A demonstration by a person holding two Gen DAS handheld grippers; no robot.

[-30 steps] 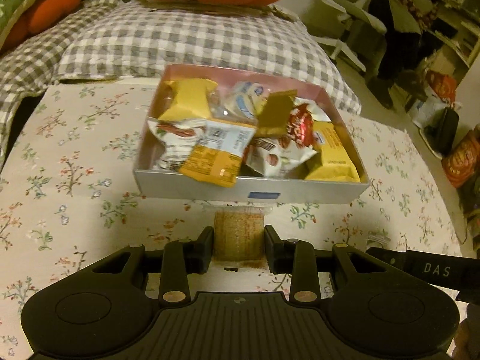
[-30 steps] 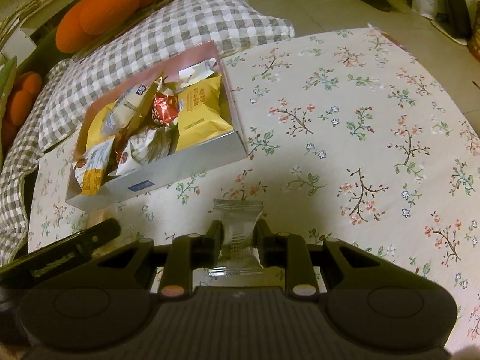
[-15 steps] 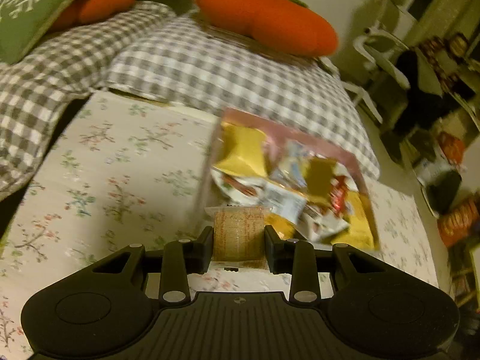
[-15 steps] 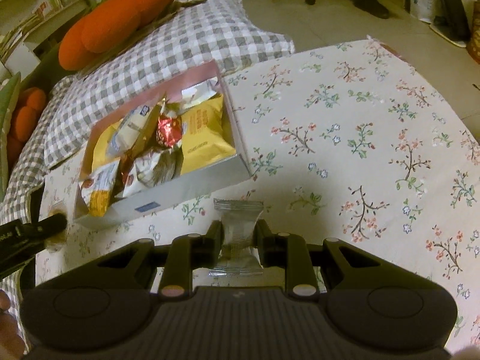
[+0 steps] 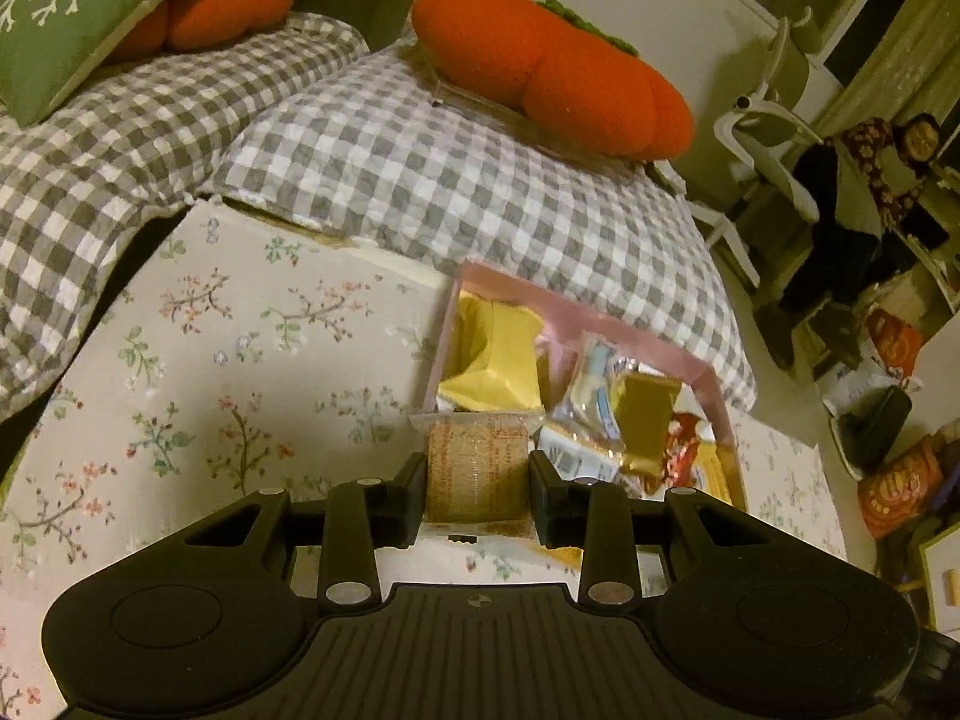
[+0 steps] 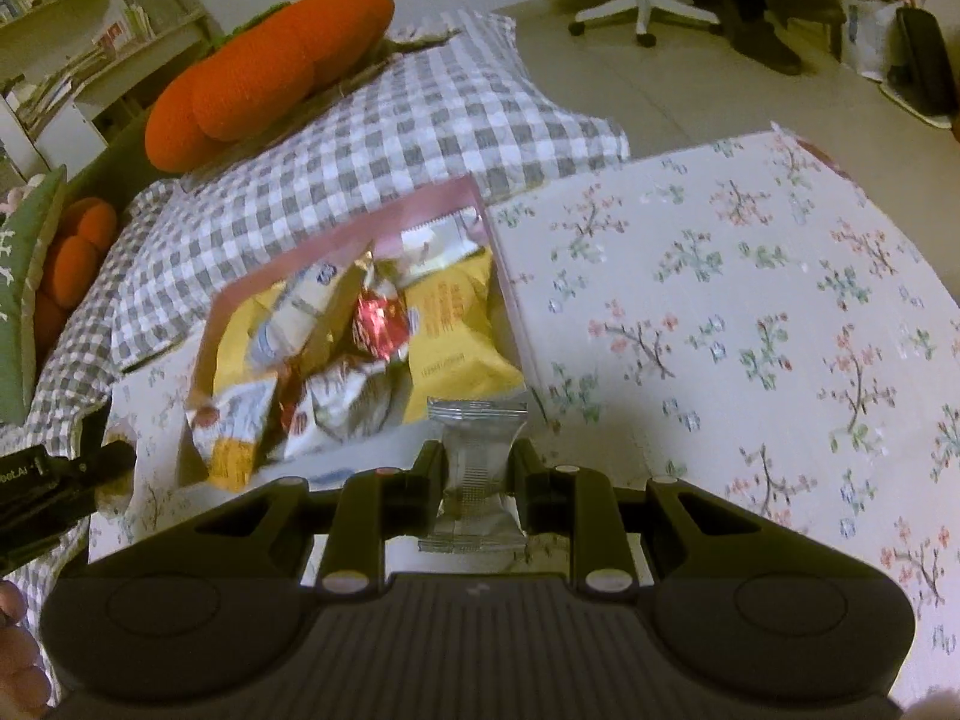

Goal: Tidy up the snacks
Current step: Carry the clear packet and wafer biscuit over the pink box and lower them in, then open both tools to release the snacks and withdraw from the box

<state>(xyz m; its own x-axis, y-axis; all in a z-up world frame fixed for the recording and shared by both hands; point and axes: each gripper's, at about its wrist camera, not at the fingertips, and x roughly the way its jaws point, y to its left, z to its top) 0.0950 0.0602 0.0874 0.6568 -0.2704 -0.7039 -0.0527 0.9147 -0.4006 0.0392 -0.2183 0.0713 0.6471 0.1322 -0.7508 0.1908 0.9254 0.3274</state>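
Note:
A pink-lined box (image 5: 600, 315) full of snack packets sits on the floral cloth; it also shows in the right wrist view (image 6: 336, 246). My left gripper (image 5: 478, 474) is shut on a clear packet with a brown biscuit (image 5: 477, 468), held over the box's near left corner. My right gripper (image 6: 478, 471) is shut on a silver-white snack packet (image 6: 478, 468), held over the box's near right corner. The left gripper's tip (image 6: 78, 471) shows at the left edge of the right wrist view, beside the box.
Grey checked cushions (image 5: 456, 174) and an orange plush pillow (image 5: 552, 72) lie behind the box. A green pillow (image 5: 72, 6) is far left. The floral cloth (image 6: 750, 324) spreads right of the box. Office chair (image 5: 762, 138) and a seated person (image 5: 864, 180) are at right.
Both grippers have moved up to the box with their packets. The left swung to the box's left side; the right closed in on its near right corner.

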